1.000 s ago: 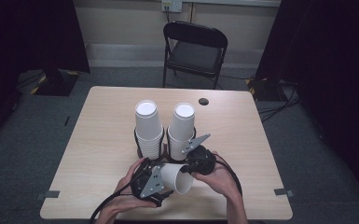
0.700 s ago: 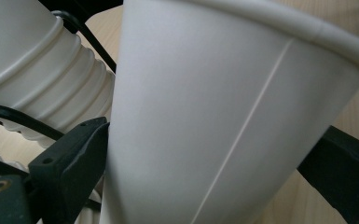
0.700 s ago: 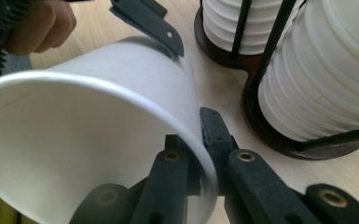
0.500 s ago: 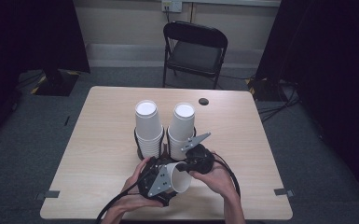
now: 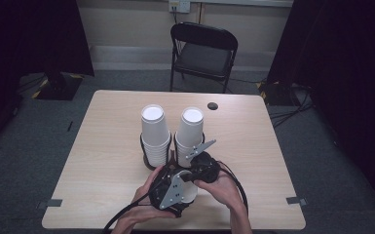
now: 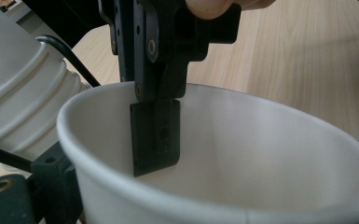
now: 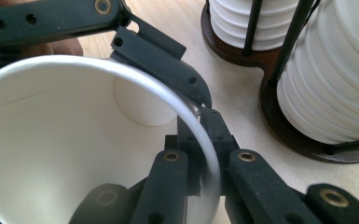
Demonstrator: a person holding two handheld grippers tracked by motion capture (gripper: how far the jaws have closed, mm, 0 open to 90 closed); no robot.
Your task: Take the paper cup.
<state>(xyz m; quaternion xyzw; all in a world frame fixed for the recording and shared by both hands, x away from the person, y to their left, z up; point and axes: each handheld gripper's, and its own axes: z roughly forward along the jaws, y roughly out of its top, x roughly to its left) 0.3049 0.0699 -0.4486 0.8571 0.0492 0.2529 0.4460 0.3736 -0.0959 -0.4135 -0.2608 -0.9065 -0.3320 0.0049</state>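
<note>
While my right tool (image 7: 200,154) is pinched together on the rim of the paper cup (image 5: 187,189) at the tabletop's (image 5: 102,161) near edge, my left tool (image 5: 173,192) cradles its body, grip unclear; squeezing harder could crease the thin wall.

One bench (image 5: 102,146) sits in the middle of the frame. Two stacks of white paper cups (image 5: 155,131) stand in two dark wire holders (image 5: 148,163) at its centre. One loose paper cup (image 5: 189,191) lies at lower centre between two claws (image 5: 175,192). One small dark disc (image 5: 213,106) rests near the bench's far edge. One folding chair (image 5: 203,53) stands at upper centre.
</note>
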